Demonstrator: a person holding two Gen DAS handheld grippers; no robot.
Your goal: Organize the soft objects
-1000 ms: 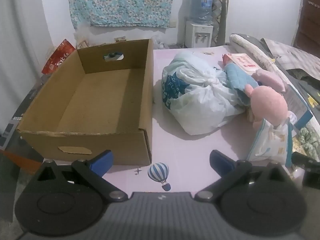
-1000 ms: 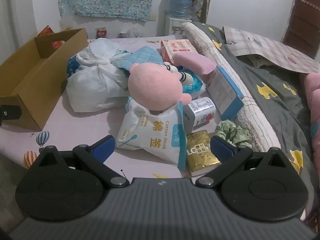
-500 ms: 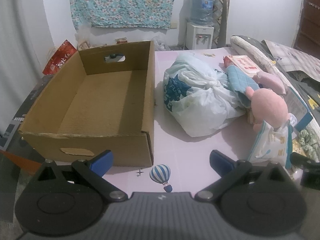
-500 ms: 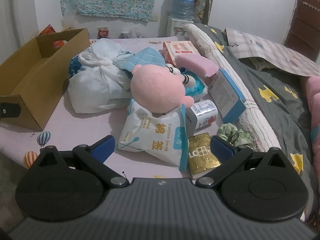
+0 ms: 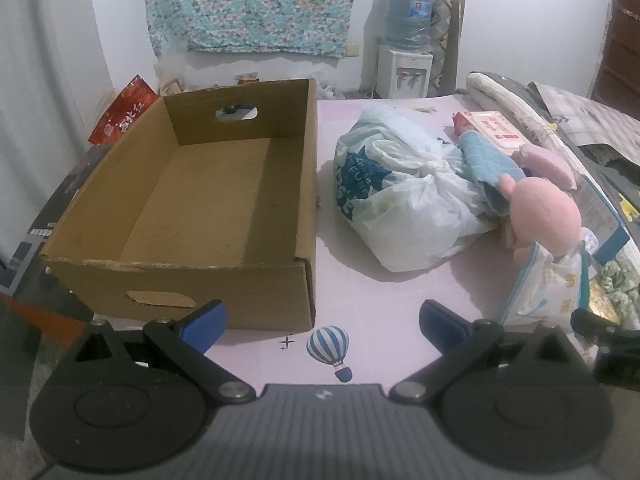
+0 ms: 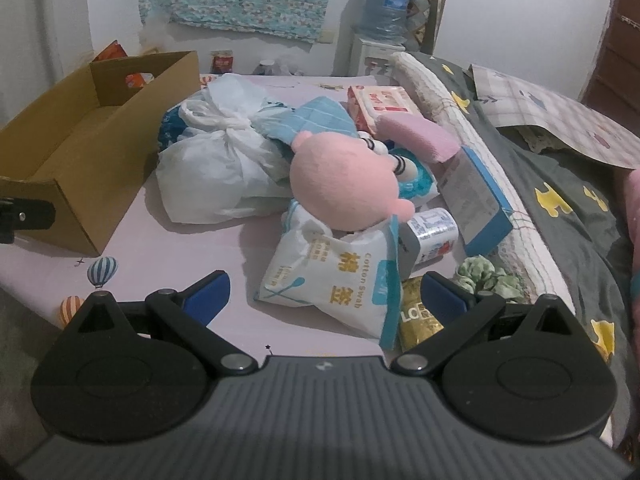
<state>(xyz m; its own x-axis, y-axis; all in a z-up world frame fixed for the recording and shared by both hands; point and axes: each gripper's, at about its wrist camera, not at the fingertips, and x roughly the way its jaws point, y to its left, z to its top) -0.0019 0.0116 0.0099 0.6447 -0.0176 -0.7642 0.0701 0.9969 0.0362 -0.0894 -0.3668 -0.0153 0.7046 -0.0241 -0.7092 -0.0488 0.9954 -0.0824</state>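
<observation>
- Bedroom walls in white frame the scene, with a floral cloth (image 5: 260, 4) hung at the back and a water dispenser (image 5: 406, 52) in the corner; the work surface is a bed covered by a pink sheet (image 5: 372, 300) printed with balloons.
- At the left of the bed stands a cardboard box (image 5: 192, 208), open-topped and with nothing visible inside. It probably sits there as the bin for the soft things.
- Just to its right, apart from the box wall, lies a knotted white plastic bag (image 6: 216, 168), with a blue cloth (image 6: 316, 120) leaning on it.
- A pink plush toy (image 6: 344, 184) rests on top of the pile, partly on a cotton swab pack (image 6: 340, 280), so it looks like the easiest soft item to lift first.
- Harder goods are mixed in: a small can (image 6: 432, 232), a blue carton (image 6: 480, 200), a gold packet (image 6: 416, 320) and a wipes pack (image 6: 380, 104). A green scrunchie (image 6: 488, 276) lies near the bed's rolled edge.
- The left gripper (image 5: 322, 322) hovers near the box's front corner, jaws spread wide and holding nothing.
- The right gripper (image 6: 324, 296) is likewise released and empty, facing the pile with the swab pack between its fingers' line of sight, apparently lining up for a first pick.
- Sorting seems not yet begun.
</observation>
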